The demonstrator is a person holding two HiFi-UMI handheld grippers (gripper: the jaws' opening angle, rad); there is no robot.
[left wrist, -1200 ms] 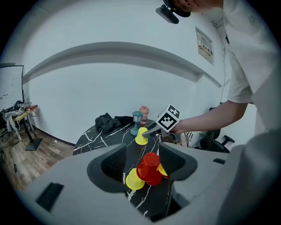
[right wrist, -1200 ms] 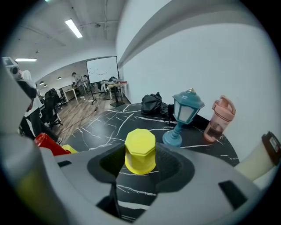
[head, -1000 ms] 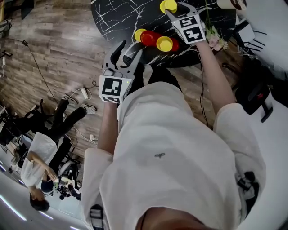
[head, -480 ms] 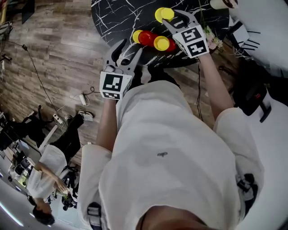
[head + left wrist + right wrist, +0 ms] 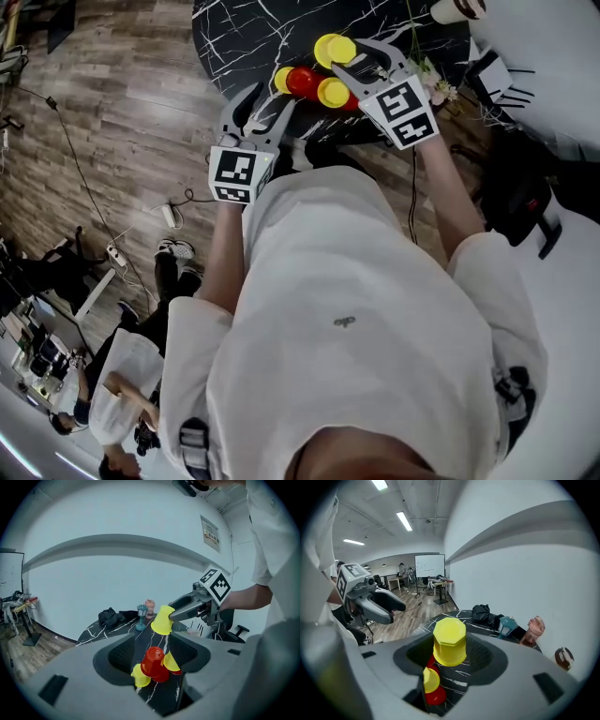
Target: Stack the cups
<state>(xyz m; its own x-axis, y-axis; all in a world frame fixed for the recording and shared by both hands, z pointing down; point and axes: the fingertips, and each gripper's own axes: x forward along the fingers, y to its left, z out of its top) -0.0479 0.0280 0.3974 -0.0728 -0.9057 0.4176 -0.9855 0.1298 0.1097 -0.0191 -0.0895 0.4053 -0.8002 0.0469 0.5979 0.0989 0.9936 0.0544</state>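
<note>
Here we are over the black marble table (image 5: 234,37), and the right gripper (image 5: 345,56) has its jaws pinching a yellow cup (image 5: 335,49), one jaw on each side of it. The right gripper view gives us that cup's eight-sided base facing the camera, mouth turned away, gripped between the two pads and hanging clear of the tabletop. Right beside it, near the table's front edge, sits the cluster: red cups (image 5: 302,82) in the middle, a left yellow cup (image 5: 284,79) touching them on one side and a right yellow cup (image 5: 333,92) on the other, that one looking as if it rests on a red one, though we can't be sure. Over to the left gripper (image 5: 270,101): its jaws are spread wide with nothing between the pads, and it hovers at the table's near edge, short of the cluster. Through its gap in the left gripper view we see the red and yellow cups standing on the marble, with the held yellow cup above and beyond them. At the far side of the table, well apart from the cups, stand a teal lantern (image 5: 142,616) and a pink bottle (image 5: 150,606), and a black cloth (image 5: 112,617) lies bunched to their left. Below it all runs a wooden floor (image 5: 122,112).
</note>
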